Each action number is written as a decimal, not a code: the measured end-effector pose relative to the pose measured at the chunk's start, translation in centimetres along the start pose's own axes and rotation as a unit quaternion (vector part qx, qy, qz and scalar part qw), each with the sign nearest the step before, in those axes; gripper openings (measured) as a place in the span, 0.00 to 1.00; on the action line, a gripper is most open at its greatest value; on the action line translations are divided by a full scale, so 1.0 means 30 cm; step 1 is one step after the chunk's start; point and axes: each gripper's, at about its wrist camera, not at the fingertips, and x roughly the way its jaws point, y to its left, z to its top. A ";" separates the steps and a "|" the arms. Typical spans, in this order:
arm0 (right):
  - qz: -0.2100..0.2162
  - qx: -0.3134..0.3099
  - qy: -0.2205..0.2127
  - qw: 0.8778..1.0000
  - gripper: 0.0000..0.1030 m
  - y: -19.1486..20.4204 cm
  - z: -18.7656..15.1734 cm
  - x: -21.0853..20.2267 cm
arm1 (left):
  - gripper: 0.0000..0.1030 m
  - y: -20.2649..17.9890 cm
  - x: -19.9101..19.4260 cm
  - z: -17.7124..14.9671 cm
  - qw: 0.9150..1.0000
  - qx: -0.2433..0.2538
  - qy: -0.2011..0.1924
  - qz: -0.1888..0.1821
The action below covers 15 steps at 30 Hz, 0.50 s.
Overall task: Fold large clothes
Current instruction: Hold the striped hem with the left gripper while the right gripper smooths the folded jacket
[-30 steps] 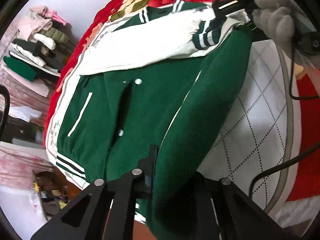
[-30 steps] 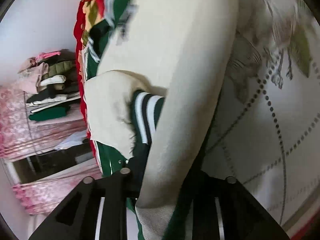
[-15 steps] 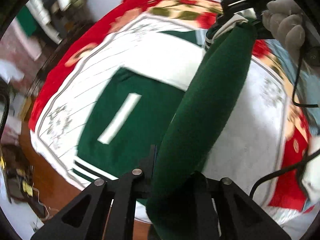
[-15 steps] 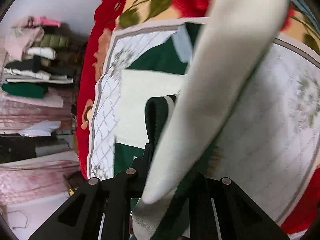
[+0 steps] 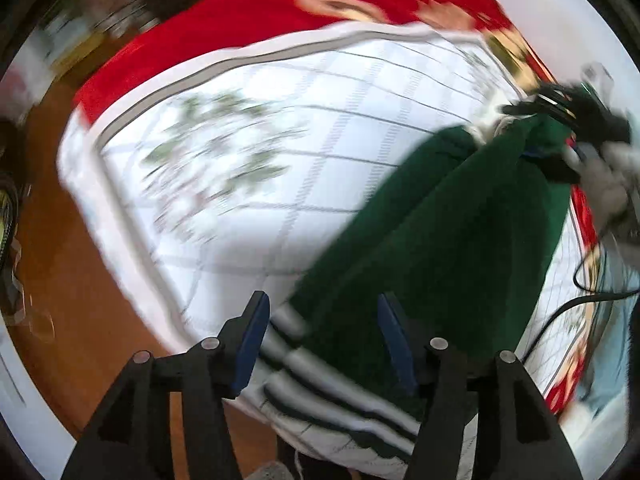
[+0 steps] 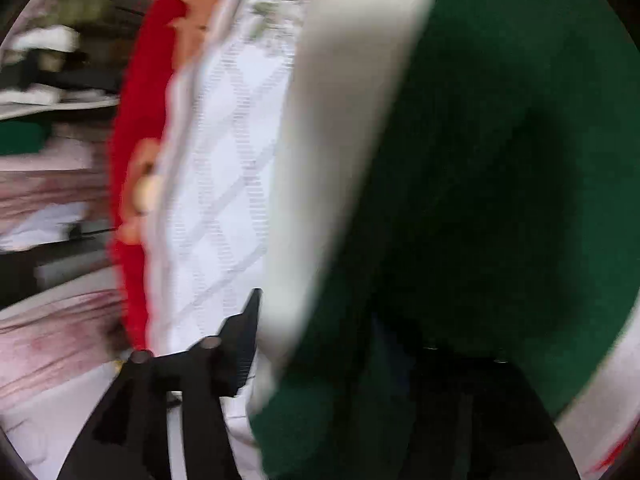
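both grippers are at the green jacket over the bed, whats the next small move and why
Probably draw the left gripper clear. Its jaws stand apart around the striped hem of the green jacket, which looks laid across the white quilt, so that end seems released. The right gripper sits at the far end; its grip is too blurred to judge.

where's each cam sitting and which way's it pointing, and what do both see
Left wrist: sits behind the left tongs, looking down the green-and-cream varsity jacket over the white quilted bedspread; the gloved right hand shows.
Right wrist: sits behind the right tongs, mostly blocked by the jacket; no hand shows.
Shared: jacket, bedspread, red floral blanket.
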 end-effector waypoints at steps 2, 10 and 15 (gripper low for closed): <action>0.060 -0.014 0.007 0.998 0.58 -0.010 -0.016 -0.039 | 0.54 0.040 -0.018 -0.042 0.999 -0.029 0.007 -0.011; 0.031 -0.017 -0.011 0.999 0.58 -0.147 -0.088 -0.223 | 0.52 -0.025 0.137 -0.037 0.999 -0.015 0.043 0.027; 0.001 -0.016 -0.029 0.999 0.58 -0.184 -0.060 -0.262 | 0.17 -0.086 0.131 -0.006 0.998 0.019 0.010 0.055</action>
